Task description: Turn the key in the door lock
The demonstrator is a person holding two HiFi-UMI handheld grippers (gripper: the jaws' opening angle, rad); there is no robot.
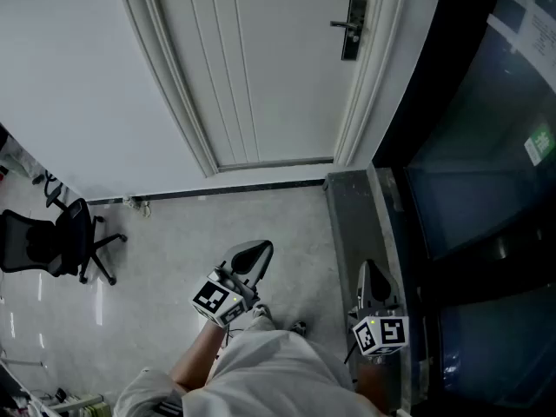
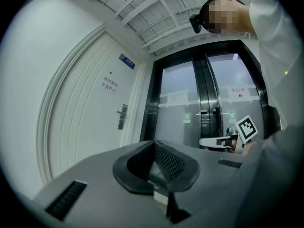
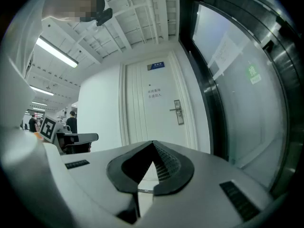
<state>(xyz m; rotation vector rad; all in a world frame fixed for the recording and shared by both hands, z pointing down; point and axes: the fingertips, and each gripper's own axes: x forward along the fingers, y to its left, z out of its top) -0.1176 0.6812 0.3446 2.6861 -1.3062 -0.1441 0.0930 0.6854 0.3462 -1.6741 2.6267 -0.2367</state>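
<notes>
Claws point level toward the door (image 1: 261, 76), held low before the person and well short of it. The left claw (image 1: 254, 252) is closed, its 2 tips meeting on nothing. The right claw (image 1: 374, 276) is likewise pinched together and empty. The lock (image 1: 353, 26), with a lever handle, sits at the door's right edge; a key there is too small to tell. The floor (image 1: 174, 233) is pale grey. A black chair (image 1: 65, 233) stands left and dark glass doors (image 1: 486, 146) right.

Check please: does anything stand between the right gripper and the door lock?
Nothing visible does. Only floor lies between the right gripper and the door lock. The office chair stands far off to the left.
</notes>
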